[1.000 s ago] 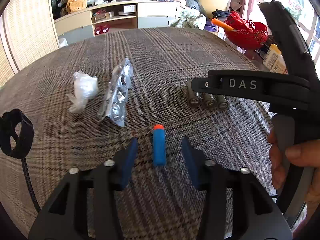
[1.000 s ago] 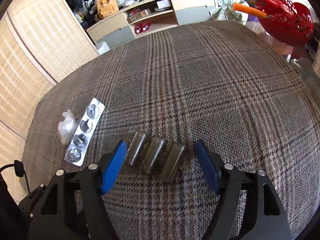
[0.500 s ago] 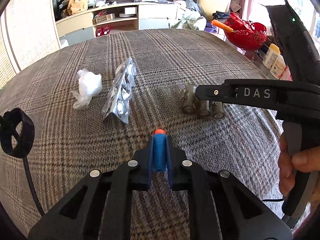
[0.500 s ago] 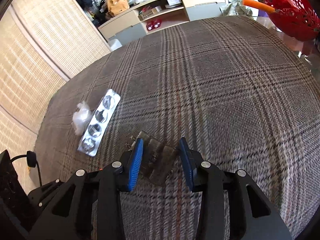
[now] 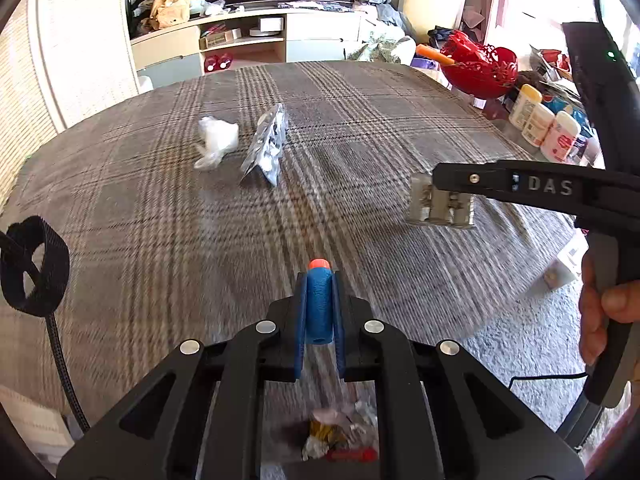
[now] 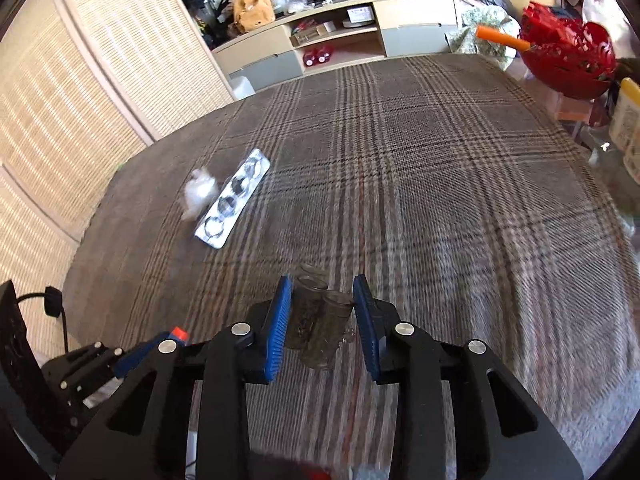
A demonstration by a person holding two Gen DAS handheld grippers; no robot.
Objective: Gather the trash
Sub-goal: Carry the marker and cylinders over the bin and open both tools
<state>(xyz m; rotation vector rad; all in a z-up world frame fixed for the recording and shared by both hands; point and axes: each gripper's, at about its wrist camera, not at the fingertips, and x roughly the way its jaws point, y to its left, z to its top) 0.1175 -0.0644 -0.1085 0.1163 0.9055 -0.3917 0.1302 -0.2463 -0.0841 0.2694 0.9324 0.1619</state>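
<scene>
Both hands are loaded right now: the left hand-held gripper [image 5: 319,312] is clamped on a blue foam dart [image 5: 319,304] with an orange tip, and the right hand-held gripper [image 6: 322,316] is squeezed onto a clear plastic blister strip [image 6: 318,318] with three tube-shaped pockets, both lifted clear of the plaid bench [image 5: 360,120]. The strip looks pinched across its width and a bit skewed, so I'd guess it could twist out if swung fast. Near and below the left one there's a blurry pile of scraps [image 5: 340,436], maybe the bin, hard to tell. Remaining on the far left: a crumpled white plastic wad [image 5: 216,140] just beside a foil blister pack [image 5: 268,146]. Nothing blocks those.
</scene>
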